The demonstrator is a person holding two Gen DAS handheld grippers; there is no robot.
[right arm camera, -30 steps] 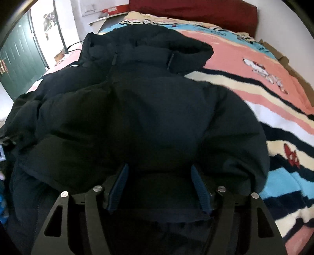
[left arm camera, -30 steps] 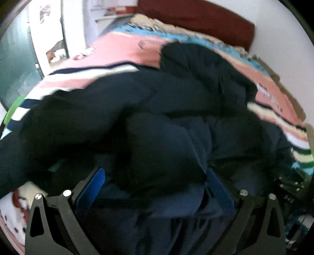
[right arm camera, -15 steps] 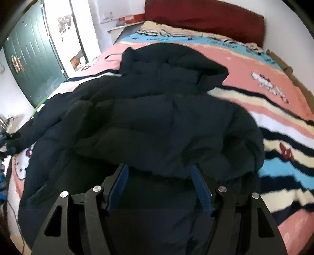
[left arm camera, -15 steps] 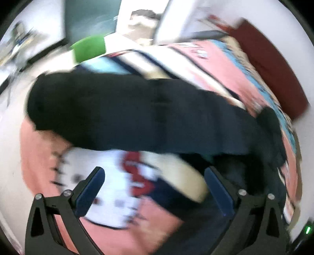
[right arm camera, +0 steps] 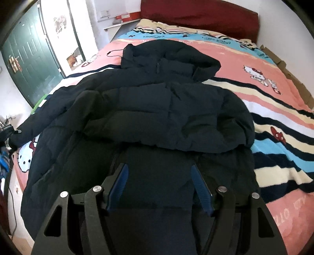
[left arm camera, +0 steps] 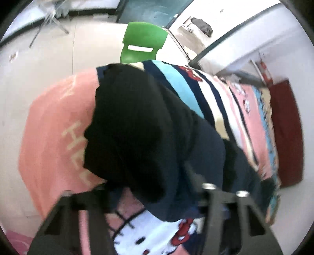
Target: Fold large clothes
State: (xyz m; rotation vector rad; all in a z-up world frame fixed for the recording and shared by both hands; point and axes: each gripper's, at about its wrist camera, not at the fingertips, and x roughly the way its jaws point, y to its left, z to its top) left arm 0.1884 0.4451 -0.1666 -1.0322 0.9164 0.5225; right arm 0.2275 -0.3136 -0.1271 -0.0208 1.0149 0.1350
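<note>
From my right wrist view, the dark puffer jacket [right arm camera: 157,109] lies spread on the bed [right arm camera: 274,137], hood [right arm camera: 168,56] toward 12 o'clock near the red headboard [right arm camera: 198,15]. One sleeve is folded across the chest, while the other sleeve [right arm camera: 37,121] stretches out to 9 o'clock, toward the bed's edge. My right hand-held gripper [right arm camera: 159,186] hangs over the jacket's lower hem at 6 o'clock, its blue-padded fingers [right arm camera: 117,186] spread wide apart with dark fabric showing between them; I cannot tell whether they touch the cloth.

The left wrist view is blurred. There, the sleeve [left arm camera: 133,125] runs from 12 o'clock down toward the left hand-held gripper [left arm camera: 155,200] at 6 o'clock, its dark bulk lying over the pink and striped blanket [left arm camera: 51,137]. The sleeve covers the space between the fingers, and the pads are hidden, so I cannot tell whether this gripper is clenched or released. A green chair [left arm camera: 141,41] stands beyond the bed at 12 o'clock.
</note>
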